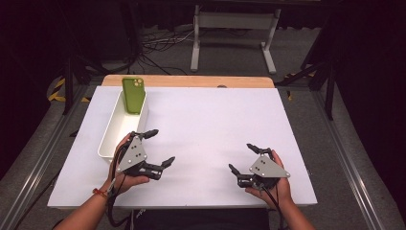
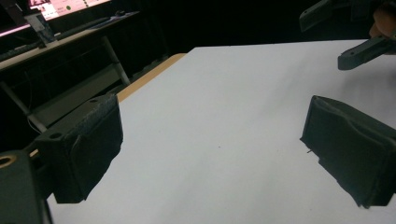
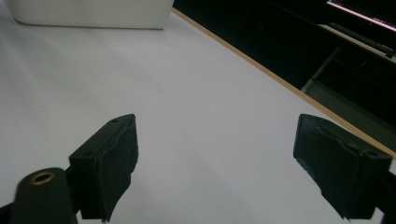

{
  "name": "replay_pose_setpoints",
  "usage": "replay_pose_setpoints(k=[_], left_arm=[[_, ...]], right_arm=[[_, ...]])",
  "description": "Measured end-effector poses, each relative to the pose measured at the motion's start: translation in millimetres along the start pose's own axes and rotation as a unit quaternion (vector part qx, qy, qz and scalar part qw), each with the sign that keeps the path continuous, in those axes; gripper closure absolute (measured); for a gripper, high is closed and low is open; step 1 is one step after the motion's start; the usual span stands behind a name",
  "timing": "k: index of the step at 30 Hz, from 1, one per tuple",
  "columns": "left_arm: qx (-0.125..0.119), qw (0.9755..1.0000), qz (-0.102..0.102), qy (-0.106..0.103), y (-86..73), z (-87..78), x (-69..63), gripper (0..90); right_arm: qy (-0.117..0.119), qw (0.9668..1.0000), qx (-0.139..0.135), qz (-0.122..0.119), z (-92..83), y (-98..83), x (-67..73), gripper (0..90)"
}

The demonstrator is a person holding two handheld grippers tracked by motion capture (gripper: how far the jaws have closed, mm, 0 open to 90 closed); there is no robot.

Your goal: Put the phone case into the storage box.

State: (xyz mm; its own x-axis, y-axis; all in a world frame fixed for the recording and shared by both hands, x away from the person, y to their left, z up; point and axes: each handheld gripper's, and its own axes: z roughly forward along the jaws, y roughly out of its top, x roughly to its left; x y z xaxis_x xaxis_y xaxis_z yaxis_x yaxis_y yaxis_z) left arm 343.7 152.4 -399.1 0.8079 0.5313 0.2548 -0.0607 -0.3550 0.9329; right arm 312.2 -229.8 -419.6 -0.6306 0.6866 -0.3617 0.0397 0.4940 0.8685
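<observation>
Grippers come first, along the near edge of the white surface [image 1: 215, 129]: the left gripper [image 1: 157, 149] toward the near-left corner, the right gripper [image 1: 243, 157] toward the near-right, both with fingers spread and nothing between them. Beyond the left gripper, a white bin [image 1: 111, 136] runs along the left edge, and a green phone [image 1: 133, 95] leans upright in its far end. Reaching in could probably go wrong: spread fingers may clip the bin's wall or tip the leaning phone flat. Past the far wooden edge lie a grey floor, loose cables and a table frame [image 1: 234, 28] in a dark room.
</observation>
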Motion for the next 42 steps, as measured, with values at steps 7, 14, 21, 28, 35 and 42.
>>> replay_pose_setpoints(k=[7,14,21,28,35,42], left_arm=[[0.013,0.9999,0.001,-0.003,-6.6,-0.1,-2.6,4.9],[0.027,0.9996,-0.002,-0.012,-15.4,1.5,-4.1,4.5],[0.039,0.9991,0.0,-0.014,-22.6,1.6,-8.4,5.1],[0.049,0.9984,-0.025,-0.015,-35.6,-3.1,-8.5,6.0],[0.05,0.9982,-0.033,-0.008,-42.1,-6.9,-8.6,5.9],[0.063,0.9975,-0.029,-0.012,-44.5,-7.8,-8.8,5.9]], right_arm=[[0.004,1.0,0.001,-0.004,-1.9,0.3,4.4,14.8],[0.0,1.0,0.005,-0.002,-5.5,-1.4,6.2,14.7],[-0.001,1.0,0.004,-0.001,-7.7,-1.6,7.4,14.6],[-0.001,1.0,0.004,-0.002,-8.2,-2.1,8.0,14.5],[0.0,1.0,0.007,-0.003,-7.1,-4.0,7.4,14.4],[0.001,1.0,0.009,-0.003,-6.3,-6.5,7.1,14.5]])
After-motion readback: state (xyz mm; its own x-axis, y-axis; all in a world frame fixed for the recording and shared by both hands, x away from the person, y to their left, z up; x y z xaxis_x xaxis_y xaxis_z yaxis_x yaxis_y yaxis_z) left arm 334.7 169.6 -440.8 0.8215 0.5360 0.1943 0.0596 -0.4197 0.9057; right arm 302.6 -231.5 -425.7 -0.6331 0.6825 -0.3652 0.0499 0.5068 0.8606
